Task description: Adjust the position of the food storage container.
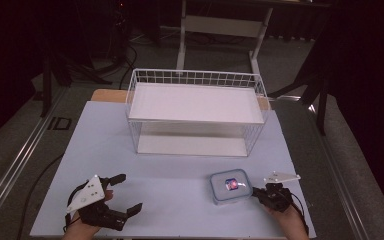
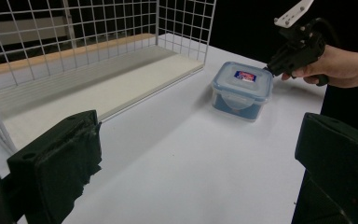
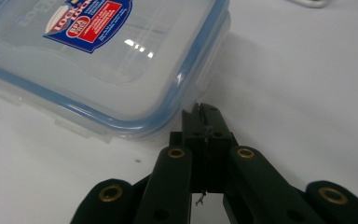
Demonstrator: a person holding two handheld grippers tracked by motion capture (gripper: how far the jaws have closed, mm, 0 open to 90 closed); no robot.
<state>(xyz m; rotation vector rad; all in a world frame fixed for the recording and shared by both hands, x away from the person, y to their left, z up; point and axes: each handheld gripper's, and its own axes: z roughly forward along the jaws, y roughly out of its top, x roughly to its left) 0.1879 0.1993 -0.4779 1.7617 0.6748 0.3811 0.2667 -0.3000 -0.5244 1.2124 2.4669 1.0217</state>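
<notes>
- Dark surroundings frame a pale table (image 1: 170,200), with a white wire rack (image 1: 196,112) standing at its far middle, an upper and a lower shelf showing inside it.
- Near the front right of the table sits a small lidded plastic container (image 1: 229,186), blue-rimmed, with a red and blue label on its clear lid; its outline is close to square, so no long axis matters much.
- Right gripper (image 1: 260,192): jaws pressed together with nothing between them, tips right at the container's near right corner; touching or just short of it cannot be told from the right gripper view.
- Left gripper (image 1: 125,192): jaws spread wide and empty, resting near the front left, well apart from the container.
- The container lies just ahead and to the left of the right gripper, between it and the rack, so the right hand is clearly the nearer one.
- A likely next move, judged only from this layout, is opening those jaws to take the container, or nudging it toward the rack.
</notes>
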